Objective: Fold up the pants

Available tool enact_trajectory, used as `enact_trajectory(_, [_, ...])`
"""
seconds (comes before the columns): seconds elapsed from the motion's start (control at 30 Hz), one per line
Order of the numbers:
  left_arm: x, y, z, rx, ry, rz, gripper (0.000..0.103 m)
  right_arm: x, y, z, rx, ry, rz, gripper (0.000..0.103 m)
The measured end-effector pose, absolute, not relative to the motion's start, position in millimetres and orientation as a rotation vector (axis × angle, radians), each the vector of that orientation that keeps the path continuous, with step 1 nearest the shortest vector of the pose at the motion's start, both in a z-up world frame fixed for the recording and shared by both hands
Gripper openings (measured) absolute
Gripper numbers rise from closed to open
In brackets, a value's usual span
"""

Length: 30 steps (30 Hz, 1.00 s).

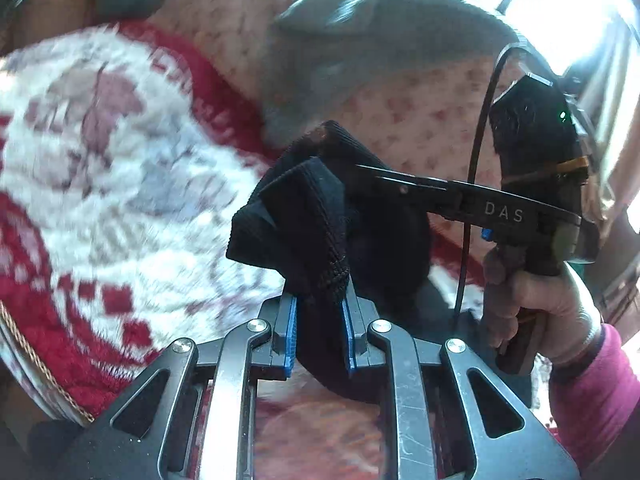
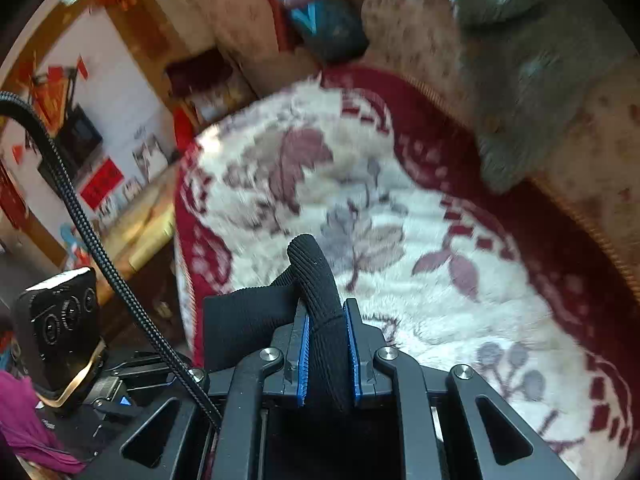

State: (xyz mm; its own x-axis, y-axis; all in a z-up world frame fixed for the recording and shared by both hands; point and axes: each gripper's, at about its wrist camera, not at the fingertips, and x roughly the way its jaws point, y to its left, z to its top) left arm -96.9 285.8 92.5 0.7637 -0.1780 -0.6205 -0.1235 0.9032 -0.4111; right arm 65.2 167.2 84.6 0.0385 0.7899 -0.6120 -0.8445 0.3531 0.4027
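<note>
The pants are black ribbed knit fabric, bunched and held up in the air. My left gripper is shut on a thick fold of them between its blue pads. The right gripper shows in the left wrist view, reaching in from the right beside the same bunch. In the right wrist view, my right gripper is shut on a rolled ribbed edge of the pants, which curls up above the pads. Both grippers are close together, above a red and white blanket.
The fluffy floral blanket covers a bed or sofa. A grey garment lies over beige dotted cushions behind it. A teal bundle sits at the back. A low wooden table and a wall stand to the left.
</note>
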Motion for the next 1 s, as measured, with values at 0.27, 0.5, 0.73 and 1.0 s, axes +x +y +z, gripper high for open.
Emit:
enact_trajectory(0.27, [-102.7,212.2,150.7,-0.316,0.610,-0.227,0.017,50.7,67.3,141.4,0.067,0.770,1.190,0.015])
enact_trajectory(0.5, [-101.2,124.5,162.9,-0.222,0.617,-0.418,0.017,34.2,-41.6,151.0,0.196,0.752,1.076,0.015])
enact_trajectory(0.73, [-92.1,39.8,141.3,-0.126,0.700,-0.546,0.017,13.1,-142.6,119.3,0.272,0.793,0.918,0.015])
enact_trajectory(1.0, [-84.7,-23.7,87.2,-0.046,0.816,-0.556,0.017,3.4,-221.4,44.2,0.394,0.889,0.759,0.015])
